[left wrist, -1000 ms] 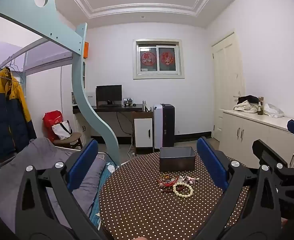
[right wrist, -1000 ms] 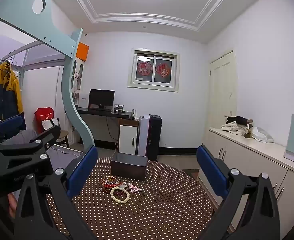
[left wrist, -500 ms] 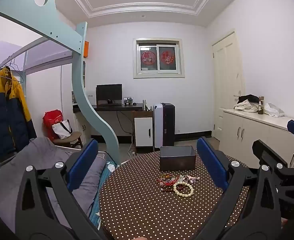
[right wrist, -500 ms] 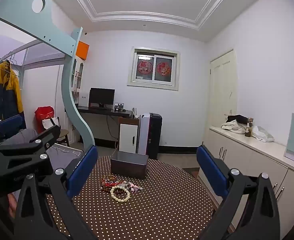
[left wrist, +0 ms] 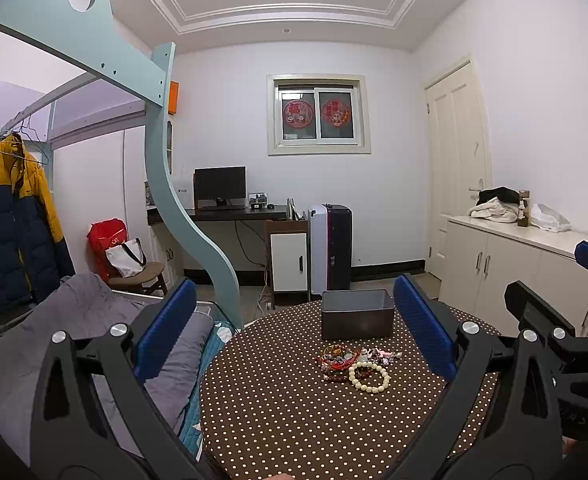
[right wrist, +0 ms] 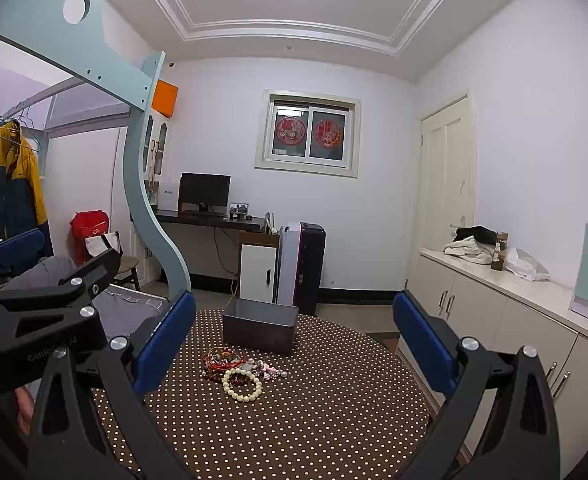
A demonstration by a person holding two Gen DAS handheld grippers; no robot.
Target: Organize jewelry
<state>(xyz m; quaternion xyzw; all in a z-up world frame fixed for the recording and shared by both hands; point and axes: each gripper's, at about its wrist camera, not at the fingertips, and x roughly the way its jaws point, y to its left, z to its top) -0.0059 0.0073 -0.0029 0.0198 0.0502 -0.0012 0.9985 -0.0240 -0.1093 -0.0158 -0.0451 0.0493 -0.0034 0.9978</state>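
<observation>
Left wrist view: the left gripper (left wrist: 294, 328) hovers with jaws wide apart and empty above the dotted surface (left wrist: 278, 412), where a jewelry pile (left wrist: 353, 362) lies just before a dark box (left wrist: 357, 315). Right wrist view: the right gripper (right wrist: 294, 340) likewise gapes empty, the pile left of centre

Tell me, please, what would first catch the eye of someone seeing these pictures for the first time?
Most striking is the round table with its brown, white-dotted cloth, and at its middle a small heap of red and pink bead jewelry with a cream bead bracelet on its near side. Just behind the heap stands an open dark grey rectangular box. Both blue-padded grippers, left and right, frame the scene, open and empty.
</observation>
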